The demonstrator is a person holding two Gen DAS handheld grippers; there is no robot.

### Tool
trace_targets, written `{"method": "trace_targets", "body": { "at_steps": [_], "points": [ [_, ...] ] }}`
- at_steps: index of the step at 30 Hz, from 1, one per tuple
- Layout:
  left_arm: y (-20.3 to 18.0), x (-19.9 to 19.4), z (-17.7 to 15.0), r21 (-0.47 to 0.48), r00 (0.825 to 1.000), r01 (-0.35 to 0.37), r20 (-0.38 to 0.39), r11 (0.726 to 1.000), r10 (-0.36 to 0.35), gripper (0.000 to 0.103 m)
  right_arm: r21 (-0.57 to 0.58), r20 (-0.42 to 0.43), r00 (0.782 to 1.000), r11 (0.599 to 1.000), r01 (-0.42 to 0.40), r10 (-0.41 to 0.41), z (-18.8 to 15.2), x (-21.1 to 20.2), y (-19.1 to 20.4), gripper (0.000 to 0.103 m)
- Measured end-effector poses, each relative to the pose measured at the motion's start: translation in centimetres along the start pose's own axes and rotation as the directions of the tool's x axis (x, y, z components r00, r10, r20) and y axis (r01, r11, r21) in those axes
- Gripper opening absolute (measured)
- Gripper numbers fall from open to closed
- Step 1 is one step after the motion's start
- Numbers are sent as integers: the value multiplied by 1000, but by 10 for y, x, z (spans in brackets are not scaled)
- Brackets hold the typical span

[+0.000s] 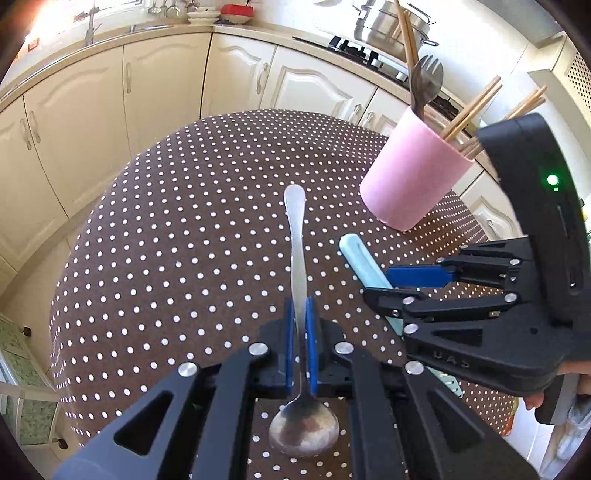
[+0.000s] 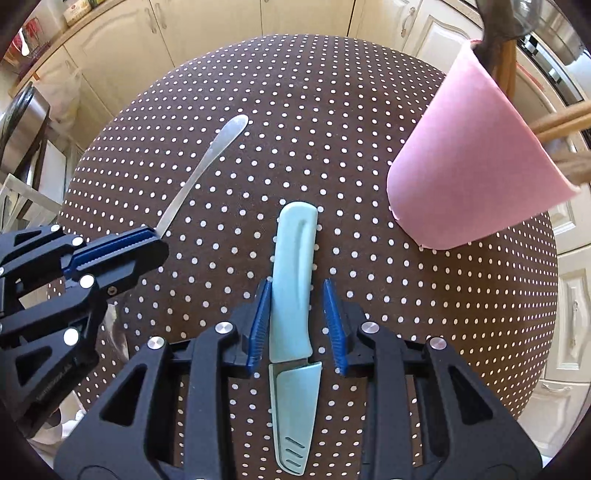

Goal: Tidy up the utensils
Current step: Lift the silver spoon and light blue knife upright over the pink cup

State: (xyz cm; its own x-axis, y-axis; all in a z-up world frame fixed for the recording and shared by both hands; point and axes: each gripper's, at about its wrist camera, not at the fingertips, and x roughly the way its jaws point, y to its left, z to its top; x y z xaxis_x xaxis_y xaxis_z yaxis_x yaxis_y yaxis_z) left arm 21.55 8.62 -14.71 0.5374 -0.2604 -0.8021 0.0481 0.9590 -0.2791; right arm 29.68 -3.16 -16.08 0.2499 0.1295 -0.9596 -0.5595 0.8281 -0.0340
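Observation:
My left gripper [image 1: 300, 306] is shut on the neck of a steel spoon [image 1: 297, 236], whose bowl points back toward the camera and handle points away. The right wrist view shows that left gripper [image 2: 147, 240] with the spoon handle [image 2: 207, 162] sticking out of it. A light blue sheathed knife [image 2: 293, 280] lies flat on the dotted tablecloth. My right gripper [image 2: 296, 284] straddles its handle, jaws open; the right pad stands clear of it. The right gripper [image 1: 380, 286] also shows over the knife [image 1: 360, 258] in the left wrist view. A pink cup [image 1: 413, 184] stands at the back right.
The pink cup [image 2: 469, 166] holds a dark fork [image 1: 426, 81] and several wooden chopsticks [image 1: 472, 107]. The round table [image 2: 332, 110] has a brown cloth with white dots. Cream kitchen cabinets [image 1: 92, 110] and a stove with a steel pot [image 1: 388, 26] surround it.

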Motion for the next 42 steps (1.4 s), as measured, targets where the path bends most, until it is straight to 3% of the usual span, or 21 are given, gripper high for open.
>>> {"method": "trace_targets", "body": {
  "at_steps": [6,8,12,17,20,24,31,33,37,42],
  "points": [
    [-6,2,9,5,1000,-5,17,1000,5,6,13,-36,999,1000,-26,26,16,13,2,29],
    [-9,4,13,3,1000,-4,18,1000,4,6,8,-34,999,1000,-22,22,18,13,-5,22],
    [-16,8,17,8,1000,-6,31,1000,6,6,14,-3,1000,1000,-23,23,11,9,-1,21],
    [-24,2,17,53,996,0,93,999,-5,6,63,103,990,993,-101,94,-6,-4,-9,21],
    [-28,-5,19,61,989,24,142,998,-32,6,79,209,972,989,-128,109,-17,-23,-16,21],
    [-40,-17,22,94,976,41,210,995,-60,6,81,394,910,982,-172,127,-38,-60,-24,21],
    [-75,-31,31,182,943,101,297,978,-152,6,131,602,791,964,-232,108,-67,-106,-48,21],
    [-87,-33,35,211,940,99,301,972,-161,6,120,648,751,956,-266,128,-73,-112,-54,21],
    [-106,-35,40,257,933,102,309,961,-182,6,127,707,700,956,-266,101,-94,-122,-68,21],
    [-123,-42,47,295,922,97,333,951,-197,6,184,786,617,948,-259,16,-101,-139,-81,21]
  ]
}}
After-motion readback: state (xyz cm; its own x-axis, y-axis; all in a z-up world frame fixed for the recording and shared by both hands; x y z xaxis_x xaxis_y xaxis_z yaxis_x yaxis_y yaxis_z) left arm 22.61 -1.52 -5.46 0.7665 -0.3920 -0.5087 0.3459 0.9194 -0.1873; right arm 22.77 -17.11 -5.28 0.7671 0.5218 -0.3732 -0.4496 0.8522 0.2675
